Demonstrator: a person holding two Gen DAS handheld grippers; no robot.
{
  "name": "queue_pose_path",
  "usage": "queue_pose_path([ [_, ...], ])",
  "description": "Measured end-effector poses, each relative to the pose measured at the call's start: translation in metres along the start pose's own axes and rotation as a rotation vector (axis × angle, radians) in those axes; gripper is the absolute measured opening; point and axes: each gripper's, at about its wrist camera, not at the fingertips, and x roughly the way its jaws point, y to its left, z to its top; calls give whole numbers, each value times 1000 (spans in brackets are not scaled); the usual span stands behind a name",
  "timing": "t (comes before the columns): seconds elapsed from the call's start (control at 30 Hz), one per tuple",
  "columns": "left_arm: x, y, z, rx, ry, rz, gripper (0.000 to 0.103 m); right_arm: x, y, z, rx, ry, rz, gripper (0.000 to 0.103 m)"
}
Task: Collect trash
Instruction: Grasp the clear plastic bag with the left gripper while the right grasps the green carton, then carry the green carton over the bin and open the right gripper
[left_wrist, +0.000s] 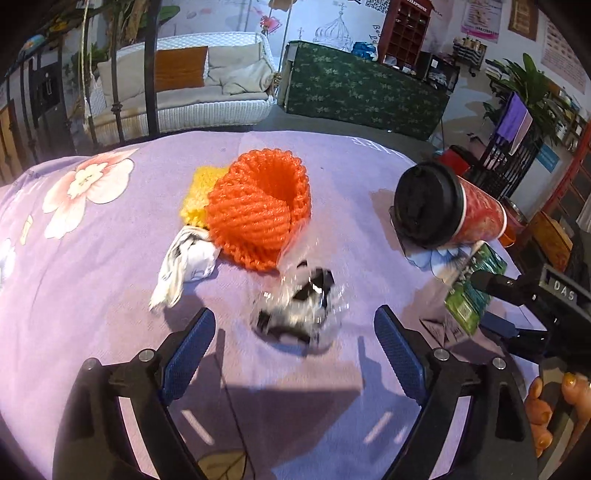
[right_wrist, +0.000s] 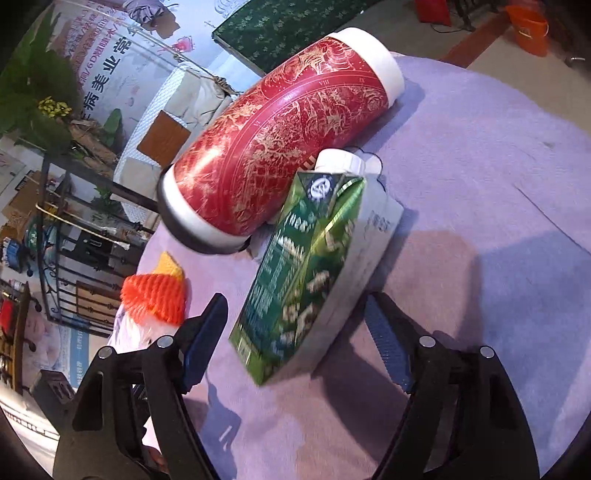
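Trash: green carton (right_wrist: 314, 266) lies between wide-open right gripper (right_wrist: 295, 332) pads, untouched; may skid against red cup (right_wrist: 280, 136). Left gripper (left_wrist: 295, 332) open, empty; crinkled wrapper (left_wrist: 295, 306), blurred, probably slips.

Green drink carton (right_wrist: 310, 280) lies between wide-spread right gripper (right_wrist: 295, 332) fingers; red paper cup (right_wrist: 280, 147) on its side beyond.

Cup (right_wrist: 280, 147) lies behind carton (right_wrist: 306, 280) — both on the cloth (right_wrist: 498, 184).
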Motion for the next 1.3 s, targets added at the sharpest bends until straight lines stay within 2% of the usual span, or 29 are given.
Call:
queue_pose_path([
  [0.03,4,-1,2,-3,5,-1,81,4,1,3,10,-5,-14,73],
  [0.1,12,0,5,-10,20,-4,60,9,1,6,25,-11,-34,70],
  [0.17,15,1,3,-23,34,-10,57,10,3,7,18,-9,-35,69],
  [0.3,7,5,-3,-38,8,-26,49,8,3,5,12,-20,-25,65],
  [0.6,-32,-2,-18,-73,-44,-99,47,-24,-11,-11,5,-36,28,60],
  [0.73,-48,-13,-28,-61,-68,-122,47,-43,-6,-22,-44,-68,35,59],
  [0.9,-62,-24,-39,-45,-87,-142,47,-69,-4,-37,-91,-78,66,52],
  [1.3,-84,-42,-65,-24,-101,-182,47,-128,-23,-70,-130,-121,100,52],
])
